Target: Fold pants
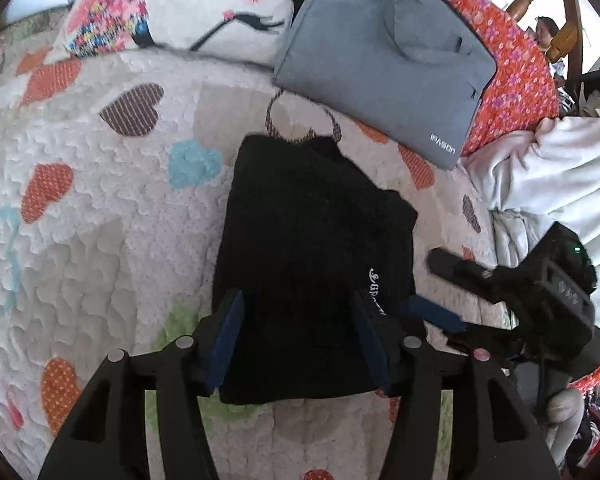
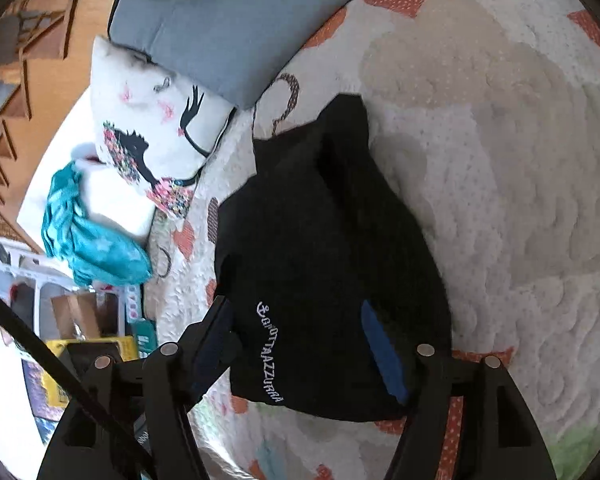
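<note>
Spread beneath everything, a heart-patterned quilt [image 1: 100,208], and at its centre the black pants [image 1: 316,248], already gathered into a compact, roughly rectangular bundle. Long axis of the pants running straight away from the left gripper [image 1: 300,344], white lettering along the right-hand edge. Parted wide, the left gripper straddling the near end of the pants, blue pads either side of the cloth, clenching nothing. Likewise spread, the right gripper [image 2: 308,356] at the same near end, slightly to the right of the pants' lettered edge, gripping nothing visible; whether either pad touches the fabric, impossible to tell. Both tools about equally close, the left more squarely over the bundle. Beyond the pants' far end, a grey bag [image 1: 384,48]; left of that, a printed pillow [image 1: 172,4]. Right of the pants, a rumpled white blanket [image 1: 548,176]. Farther left of the pillow, a teal cloth [image 2: 88,232]. Nothing lying between grippers and pants; judged near complete, perhaps one final fold or smoothing left.
</note>
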Available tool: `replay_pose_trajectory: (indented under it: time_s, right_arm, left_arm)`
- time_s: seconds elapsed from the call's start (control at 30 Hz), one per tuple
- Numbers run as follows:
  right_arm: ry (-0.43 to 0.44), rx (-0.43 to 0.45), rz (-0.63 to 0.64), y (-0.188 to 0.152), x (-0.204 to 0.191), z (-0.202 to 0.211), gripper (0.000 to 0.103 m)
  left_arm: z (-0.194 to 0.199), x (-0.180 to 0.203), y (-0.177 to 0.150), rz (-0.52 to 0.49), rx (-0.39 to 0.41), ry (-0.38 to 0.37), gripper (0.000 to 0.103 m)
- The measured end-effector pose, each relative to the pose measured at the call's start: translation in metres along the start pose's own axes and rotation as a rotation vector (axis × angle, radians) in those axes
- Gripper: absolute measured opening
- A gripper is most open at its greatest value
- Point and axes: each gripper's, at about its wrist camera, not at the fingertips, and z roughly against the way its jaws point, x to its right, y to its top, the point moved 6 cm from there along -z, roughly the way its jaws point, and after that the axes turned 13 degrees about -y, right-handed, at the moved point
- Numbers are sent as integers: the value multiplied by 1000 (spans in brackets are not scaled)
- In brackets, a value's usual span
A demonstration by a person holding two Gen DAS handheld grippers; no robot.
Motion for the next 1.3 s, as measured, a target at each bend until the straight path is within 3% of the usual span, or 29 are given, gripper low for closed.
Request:
replay_pose_trajectory:
  time_s: [0.13,0.37,0.43,0.53,0.7,0.83,1.1,1.3]
  right_arm:
    - [-37,103,47,0,-10,36,72]
    - [-166,371,143,-28,-16,118,75]
    - [-213,402,154,-46,-7,129,78]
    - [-257,381,168,-67,7,131,78]
    - [-341,392,225,-94,19,131,78]
    - [-391,405,260,-103,25,129,79]
    - [-447,348,378,-115,19,100,79]
    - [-505,312,436,-120,20,79,79]
  left_arm:
    - [33,18,4,-104,113,78,55]
    - [116,68,-6,-243,419,138,57]
    - [137,80,-22,-294,509,200,68]
    - [156,91,-47,-344,588,266,87]
    - [173,102,-74,-395,670,315,103]
    - [164,92,-77,-374,615,361,103]
    - [114,54,-81,-237,367,297,103]
    - [85,39,-87,-200,253,298,103]
